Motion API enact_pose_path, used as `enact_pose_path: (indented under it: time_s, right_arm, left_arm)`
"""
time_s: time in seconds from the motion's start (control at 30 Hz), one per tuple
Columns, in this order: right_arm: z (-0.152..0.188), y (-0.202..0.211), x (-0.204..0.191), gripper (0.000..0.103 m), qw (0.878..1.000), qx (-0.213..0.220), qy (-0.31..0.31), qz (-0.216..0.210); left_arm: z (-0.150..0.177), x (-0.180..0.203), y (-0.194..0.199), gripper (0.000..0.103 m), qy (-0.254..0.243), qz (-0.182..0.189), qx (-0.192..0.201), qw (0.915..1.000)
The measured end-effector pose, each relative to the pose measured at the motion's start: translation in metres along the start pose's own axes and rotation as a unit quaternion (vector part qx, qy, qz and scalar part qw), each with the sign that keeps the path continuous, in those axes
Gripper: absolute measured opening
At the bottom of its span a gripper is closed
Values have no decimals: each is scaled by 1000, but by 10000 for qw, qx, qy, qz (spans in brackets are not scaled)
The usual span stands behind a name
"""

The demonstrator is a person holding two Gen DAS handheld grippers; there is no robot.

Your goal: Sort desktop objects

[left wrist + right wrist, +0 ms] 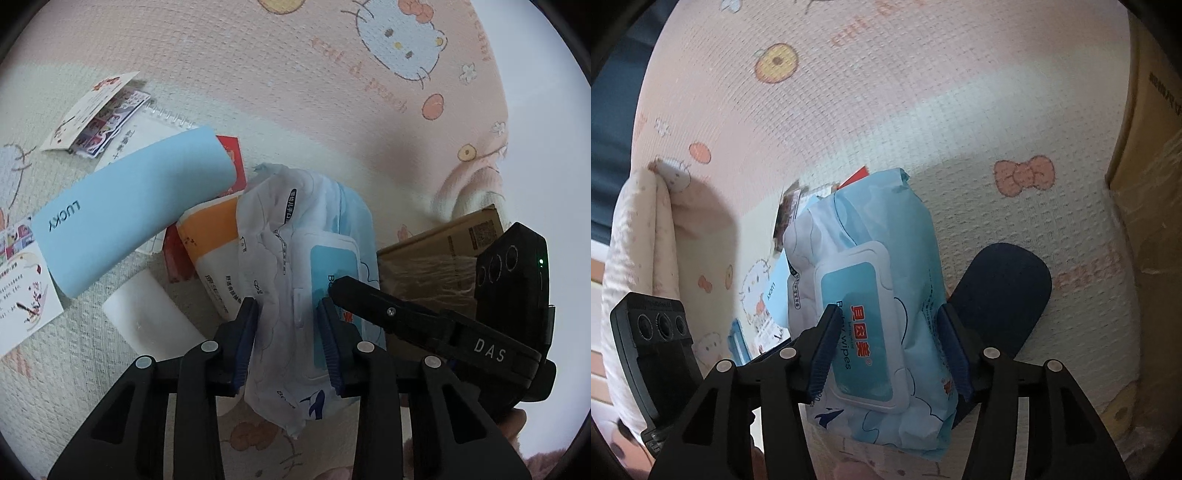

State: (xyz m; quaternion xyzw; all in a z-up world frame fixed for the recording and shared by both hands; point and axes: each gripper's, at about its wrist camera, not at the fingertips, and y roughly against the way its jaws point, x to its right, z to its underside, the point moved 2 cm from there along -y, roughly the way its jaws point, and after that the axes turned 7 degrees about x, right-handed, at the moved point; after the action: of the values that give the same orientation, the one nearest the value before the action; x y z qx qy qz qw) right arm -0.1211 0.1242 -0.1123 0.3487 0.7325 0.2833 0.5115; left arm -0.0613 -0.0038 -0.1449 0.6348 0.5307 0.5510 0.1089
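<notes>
Left wrist view shows my left gripper (288, 332) pinching the crumpled near side of the wipes pack (306, 266), pads pressing into the soft wrapper. In the right wrist view my right gripper (888, 350) straddles the same pack with its jaws apart, the pads just beside the sides rather than squeezing. I judge the best hold is on the firm lid area (the film slips). The pack lies on a pink cartoon-print mat (258, 92), leaning on an orange pack (210, 236), with a blue card (129, 214) near and a cardboard box (443, 251) beside it.
</notes>
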Motion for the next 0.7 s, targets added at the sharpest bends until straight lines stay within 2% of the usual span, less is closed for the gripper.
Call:
enact_pose_path:
  time_s: [0.1, 0.2, 0.37, 0.57, 0.7]
  right_arm:
    - [-2, 2, 1, 48, 10000, 30, -11, -12]
    - [-2, 7, -5, 46, 9995, 161, 206, 154]
    - [-3, 12, -9, 44, 9992, 206, 268, 210]
    - [-7, 33, -18, 42, 9978, 472, 352, 297]
    - [-18, 60, -28, 42, 9958, 781, 380, 293]
  left_arm:
    - [1, 7, 0, 36, -206, -41, 13, 9998]
    - [3, 12, 2, 35, -336, -44, 24, 9994]
    - [2, 15, 6, 33, -342, -14, 51, 9994]
    - [-4, 40, 21, 32, -698, 4, 284, 9972]
    - [-14, 61, 37, 32, -940, 188, 560, 9938]
